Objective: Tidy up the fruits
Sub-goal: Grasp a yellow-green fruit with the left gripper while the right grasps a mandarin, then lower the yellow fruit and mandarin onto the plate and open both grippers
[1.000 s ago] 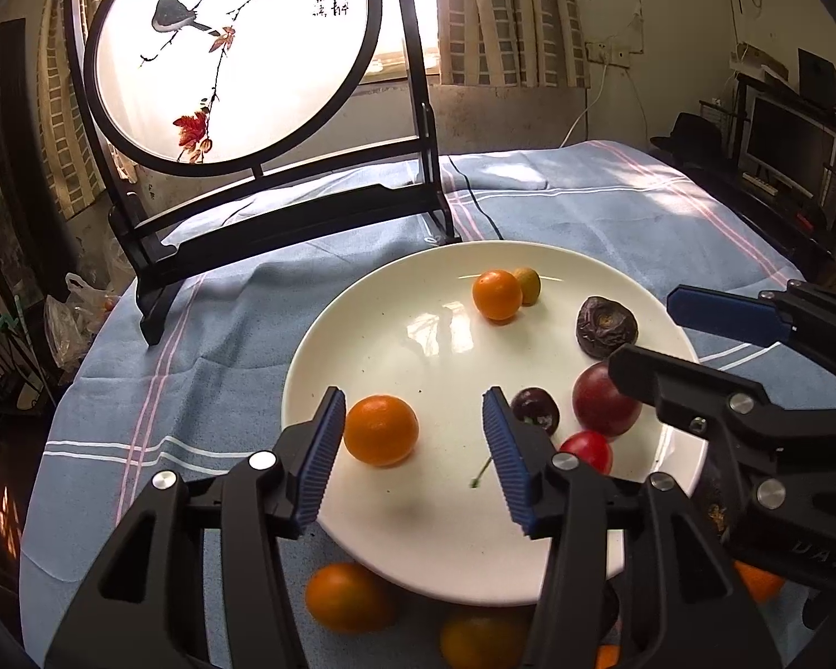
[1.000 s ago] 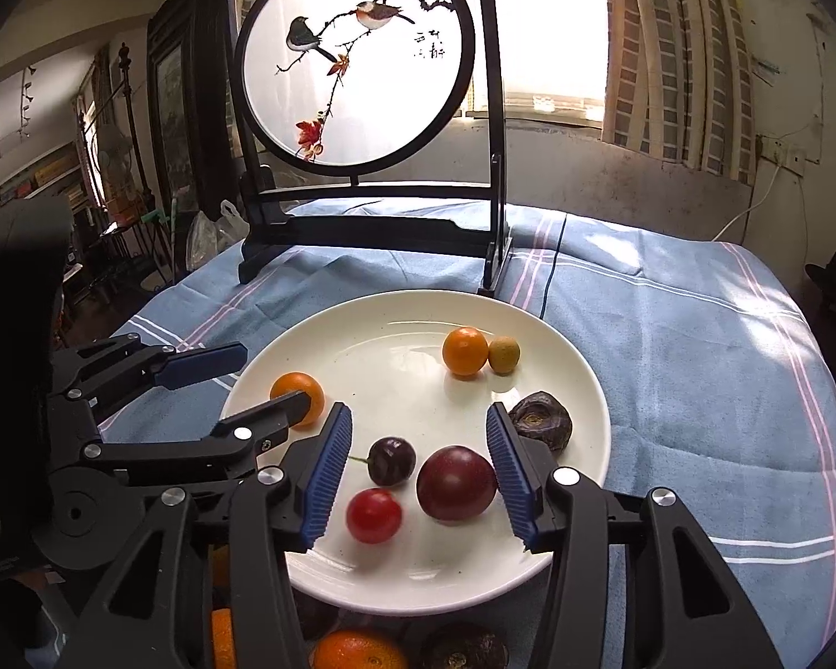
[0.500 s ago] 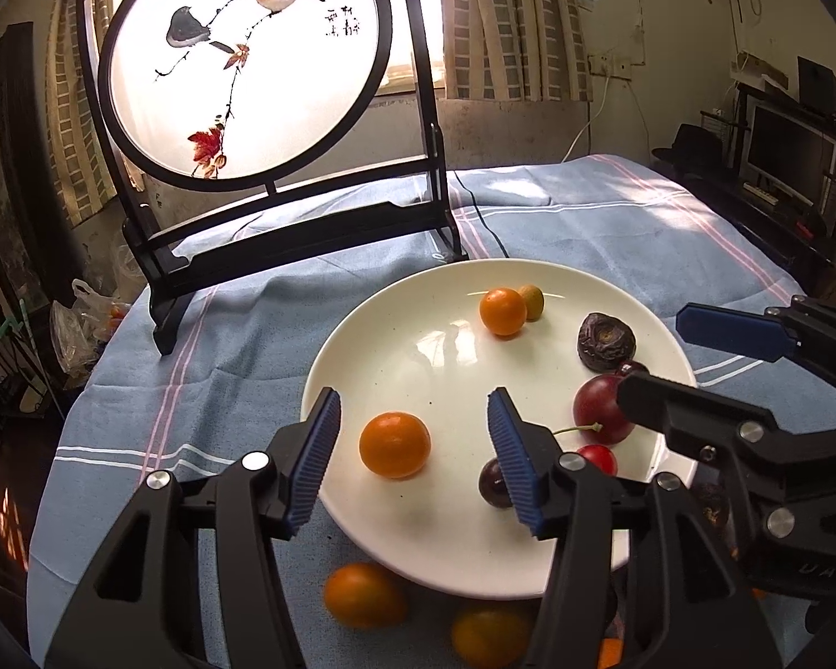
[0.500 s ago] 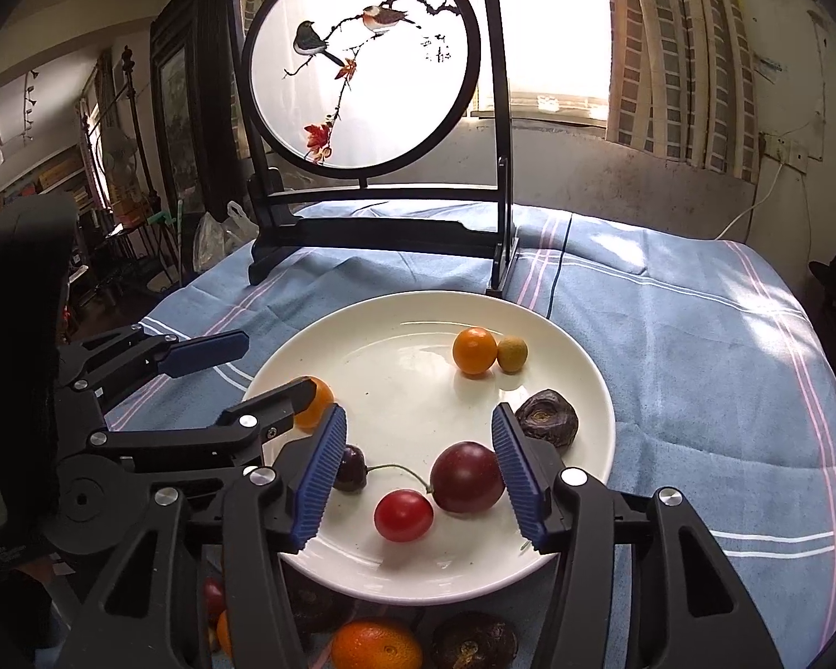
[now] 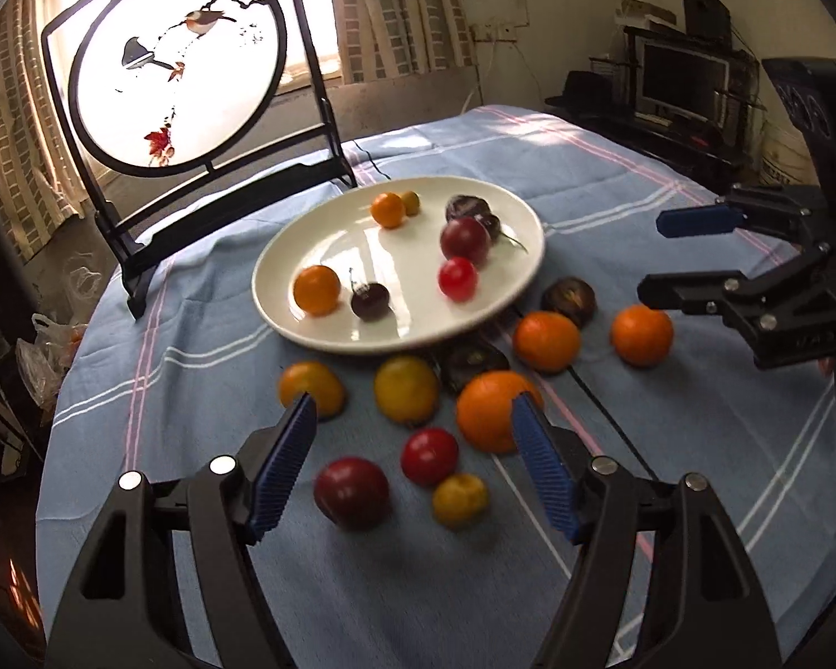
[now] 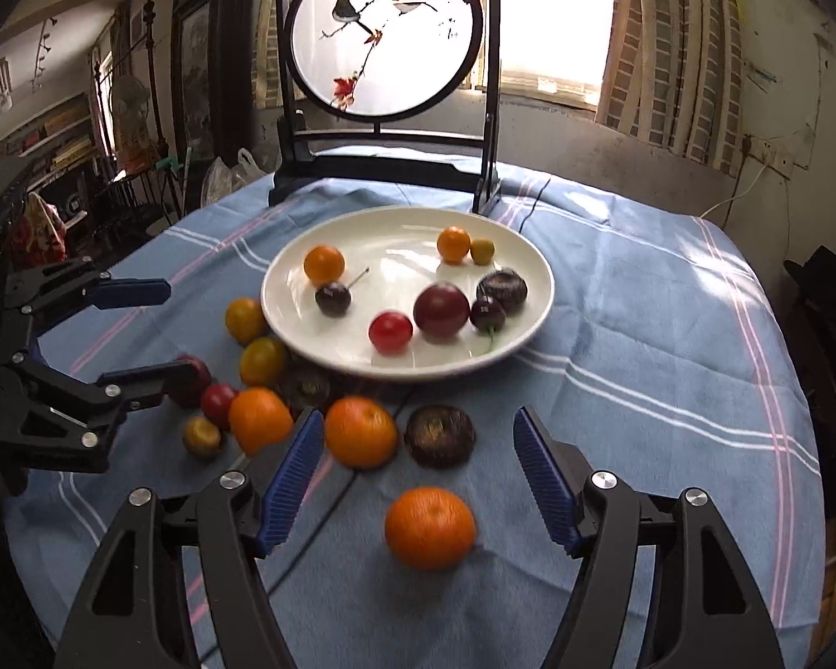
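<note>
Plate [image 6: 535, 256]: white, mid-tabletop in front of the screen; serves as the collection point, which is why sorted fruit sits on it.
Fruit on plate: two small oranges, one at the near-left [image 6: 324, 264] and one at the far side [image 6: 453, 243] touching a little yellow fruit [image 6: 482, 251]; two dark cherries [image 6: 333, 299]; a red tomato [image 6: 390, 331]; a dark red plum [image 6: 441, 310]; a wrinkled dark fruit [image 6: 502, 290] at the right rim.
Fruit off plate: a loose cluster on the cloth just beside the plate's near edge, still to be gathered, by my reading. Large orange [image 5: 496, 410], yellow fruit [image 5: 406, 387], small red one [image 5: 429, 456], dark red plum [image 5: 351, 492], small yellow one [image 5: 458, 499].
Nearest to the right side: lone orange [image 6: 429, 527] lying apart from the cluster, another orange [image 6: 360, 430] and a dark wrinkled fruit [image 6: 439, 435] beyond it.
Left hand-held gripper [image 5: 412, 463]: released, nothing held, jaws spread above the cluster; the red fruit and plum lie between its fingers, likely the next pick.
Right hand-held gripper [image 6: 418, 479]: released, empty, jaws wide and lined up over the lone orange.
Progress: partly done; roughly as much fruit off the plate as on.
Tabletop [image 6: 669, 334]: blue striped cloth, soft; round fruit may roll if nudged.
Screen [image 6: 384, 33]: round bird panel on a black stand behind the plate, out of the working area.
</note>
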Motion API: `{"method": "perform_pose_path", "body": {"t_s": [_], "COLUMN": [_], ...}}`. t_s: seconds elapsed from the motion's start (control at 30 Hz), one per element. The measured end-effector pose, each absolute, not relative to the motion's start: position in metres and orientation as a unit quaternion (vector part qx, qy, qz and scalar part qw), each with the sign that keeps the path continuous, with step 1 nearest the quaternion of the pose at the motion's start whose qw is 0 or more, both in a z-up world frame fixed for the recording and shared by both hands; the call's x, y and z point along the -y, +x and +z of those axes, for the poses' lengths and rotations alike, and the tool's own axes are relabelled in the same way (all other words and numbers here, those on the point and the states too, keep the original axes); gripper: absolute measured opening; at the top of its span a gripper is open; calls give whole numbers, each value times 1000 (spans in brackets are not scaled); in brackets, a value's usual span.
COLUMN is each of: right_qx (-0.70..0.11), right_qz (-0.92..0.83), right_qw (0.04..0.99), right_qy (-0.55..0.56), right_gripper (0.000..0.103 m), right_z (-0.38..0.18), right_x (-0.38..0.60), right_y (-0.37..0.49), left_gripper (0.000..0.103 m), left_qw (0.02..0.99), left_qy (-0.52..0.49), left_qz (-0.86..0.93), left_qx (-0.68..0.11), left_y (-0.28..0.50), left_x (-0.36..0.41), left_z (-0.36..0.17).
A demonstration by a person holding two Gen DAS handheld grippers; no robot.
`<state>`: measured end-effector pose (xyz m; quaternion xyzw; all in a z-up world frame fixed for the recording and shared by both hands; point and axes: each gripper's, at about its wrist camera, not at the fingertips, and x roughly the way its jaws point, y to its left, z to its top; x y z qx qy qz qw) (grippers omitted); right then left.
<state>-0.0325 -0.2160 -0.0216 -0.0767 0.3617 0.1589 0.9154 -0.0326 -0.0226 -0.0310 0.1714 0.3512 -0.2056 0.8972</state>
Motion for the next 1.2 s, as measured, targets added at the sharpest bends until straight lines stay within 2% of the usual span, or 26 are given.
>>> {"method": "perform_pose_path", "body": {"t_s": [0.13, 0.2, 0.3, 0.43, 0.5, 0.7, 0.73, 0.77, 0.97, 1.2], "right_qx": [-376, -382, -393, -408, -415, -444, -447, -447, -429, -356], "right_qz": [166, 165, 167, 168, 168, 159, 161, 156, 160, 174], "right_qw": [909, 907, 902, 895, 891, 879, 876, 877, 887, 916], "right_qy": [-72, -68, -65, -70, -70, -76, -81, -87, -68, -64], "right_gripper": [71, 71, 71, 71, 71, 69, 54, 45, 42, 41], "right_z": [-33, -38, -45, -56, -60, -77, -80, -82, -69, -7], "right_x": [225, 228, 228, 226, 224, 219, 218, 218, 225, 213], "right_y": [-47, -48, -46, -39, -33, -17, -17, -16, -22, -15], "left_gripper": [69, 59, 48, 46, 27, 26, 26, 26, 26, 26], "left_qw": [880, 872, 860, 864, 866, 864, 865, 866, 879, 910], "left_qy": [174, 169, 166, 163, 157, 147, 145, 143, 122, 95], "left_qz": [-219, -219, -223, -214, -217, -224, -224, -225, -227, -209], "left_qx": [-384, -404, -427, -425, -422, -425, -424, -423, -401, -346], "left_y": [-41, -37, -31, -26, -26, -28, -29, -30, -35, -10], "left_x": [26, 28, 33, 34, 32, 24, 23, 21, 9, 7], "left_z": [-52, -63, -76, -80, -77, -73, -72, -70, -47, 5]}}
